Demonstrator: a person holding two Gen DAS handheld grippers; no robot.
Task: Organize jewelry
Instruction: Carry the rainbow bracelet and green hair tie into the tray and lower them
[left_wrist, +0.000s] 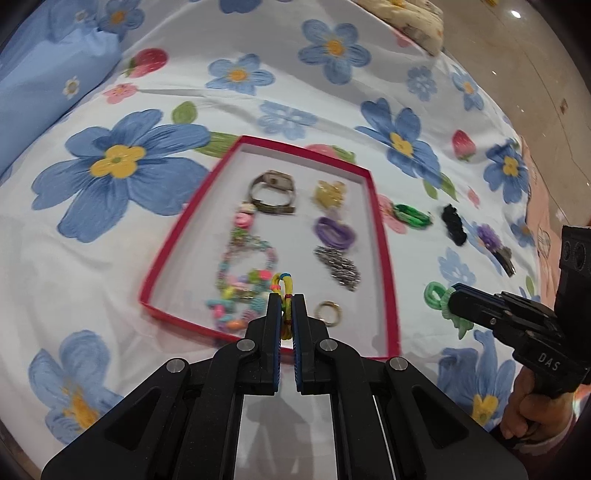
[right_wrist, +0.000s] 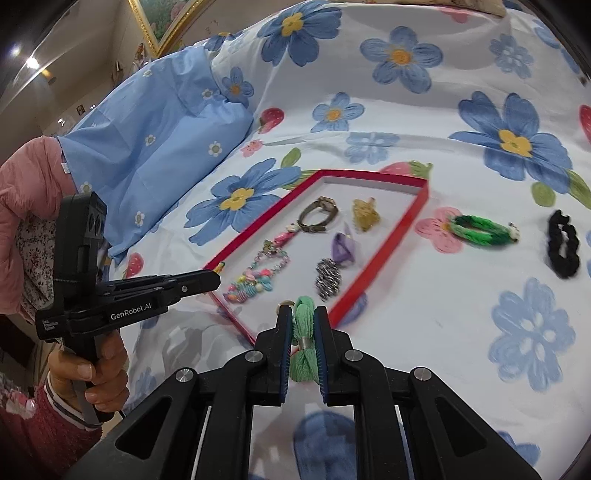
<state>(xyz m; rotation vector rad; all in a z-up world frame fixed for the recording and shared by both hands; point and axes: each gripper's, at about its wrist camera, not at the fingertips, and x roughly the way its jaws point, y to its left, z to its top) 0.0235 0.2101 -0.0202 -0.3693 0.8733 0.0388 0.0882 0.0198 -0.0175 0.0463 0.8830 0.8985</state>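
A shallow red-rimmed tray (left_wrist: 378, 206) (right_wrist: 419, 206) lies on the flowered bedspread. It holds a watch (left_wrist: 273, 192), a yellow clip (left_wrist: 330, 192), a purple hair tie (left_wrist: 334, 230), a silver clip (left_wrist: 338, 266), a gold ring (left_wrist: 328, 313) and beaded bracelets (left_wrist: 243, 273). My left gripper (left_wrist: 286, 299) is shut on a multicoloured braided band (left_wrist: 285, 291) above the tray's near edge. My right gripper (right_wrist: 303, 314) is shut on a light green hair tie (right_wrist: 303, 332) just outside the tray's near corner; it also shows in the left wrist view (left_wrist: 452, 295).
Right of the tray lie a dark green braided bracelet (right_wrist: 480, 229) (left_wrist: 412, 217), a black scrunchie (right_wrist: 563, 245) (left_wrist: 453, 223) and a purple flower clip (left_wrist: 493, 242). A blue pillow (right_wrist: 155, 147) lies to the left. The bed's edge and floor (left_wrist: 517, 66) are far right.
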